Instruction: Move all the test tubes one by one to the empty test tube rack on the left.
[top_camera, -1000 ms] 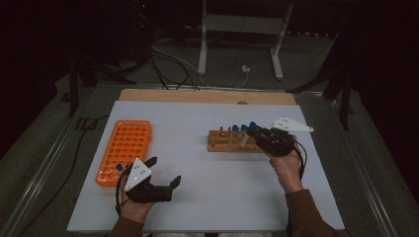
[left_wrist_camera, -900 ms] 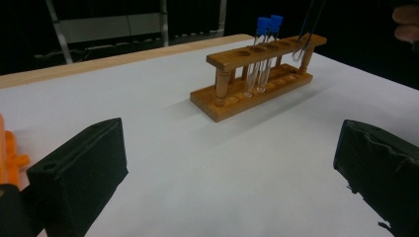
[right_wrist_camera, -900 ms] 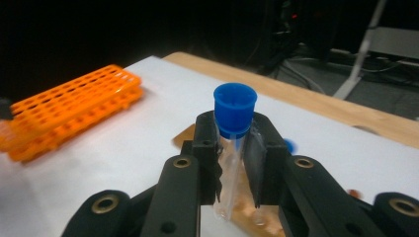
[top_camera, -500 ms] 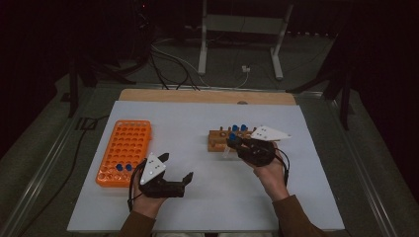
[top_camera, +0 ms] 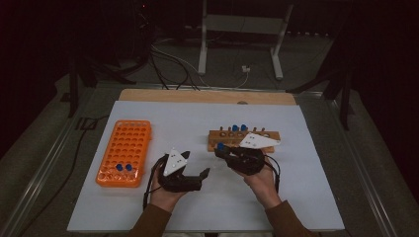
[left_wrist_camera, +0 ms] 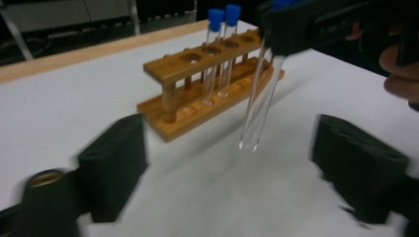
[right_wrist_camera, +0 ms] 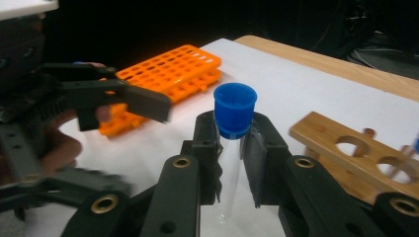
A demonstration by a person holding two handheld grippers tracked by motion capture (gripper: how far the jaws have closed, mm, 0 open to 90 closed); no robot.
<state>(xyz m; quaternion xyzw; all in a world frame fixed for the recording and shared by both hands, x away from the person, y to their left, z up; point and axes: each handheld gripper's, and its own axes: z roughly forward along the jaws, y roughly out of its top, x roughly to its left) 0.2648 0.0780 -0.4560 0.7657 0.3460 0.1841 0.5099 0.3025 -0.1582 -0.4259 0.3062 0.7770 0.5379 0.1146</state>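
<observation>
My right gripper is shut on a clear test tube with a blue cap, gripping it just below the cap. In the high view this tube hangs in front of the wooden rack. My left gripper stands open just left of it. In the left gripper view the tube hangs tilted above the white tabletop, between and beyond the two wide-apart jaws. Two more blue-capped tubes stand upright in the wooden rack.
An orange rack lies at the left of the white table mat, with two blue-capped tubes in its near row. Beyond the mat's wooden far edge are cables and a metal stand on the floor.
The right gripper has carried the tube left and nearer, away from the wooden rack. The left gripper has moved right from the orange rack toward it, still open.
</observation>
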